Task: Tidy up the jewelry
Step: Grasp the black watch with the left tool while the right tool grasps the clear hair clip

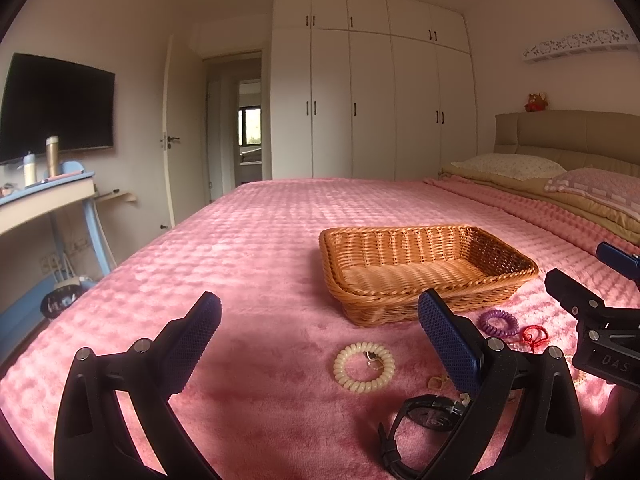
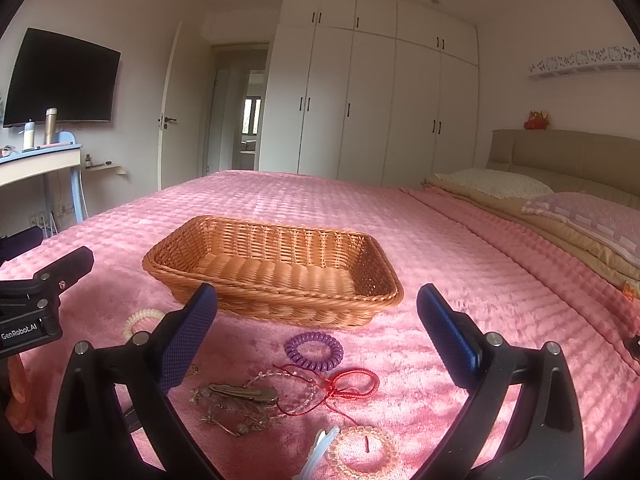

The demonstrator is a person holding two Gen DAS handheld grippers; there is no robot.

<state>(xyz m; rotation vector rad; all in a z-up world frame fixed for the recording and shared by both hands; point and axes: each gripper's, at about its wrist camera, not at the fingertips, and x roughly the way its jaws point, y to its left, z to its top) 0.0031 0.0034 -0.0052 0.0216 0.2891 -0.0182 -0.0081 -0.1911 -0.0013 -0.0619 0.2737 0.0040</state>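
Reading "GenRobot.AI" on the left hand-held gripper (image 1: 320, 340), both it and the right hand-held gripper (image 2: 316, 332) spread apart, nothing held.

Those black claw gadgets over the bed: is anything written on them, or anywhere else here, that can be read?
"GenRobot.AI": white print on the body of the left claw, seen from the right wrist view.
"DAS": faint letters on the body of the right claw, seen from the left wrist view; any further letters are cut off.
The orange tag at the bedding's edge is too small to read.
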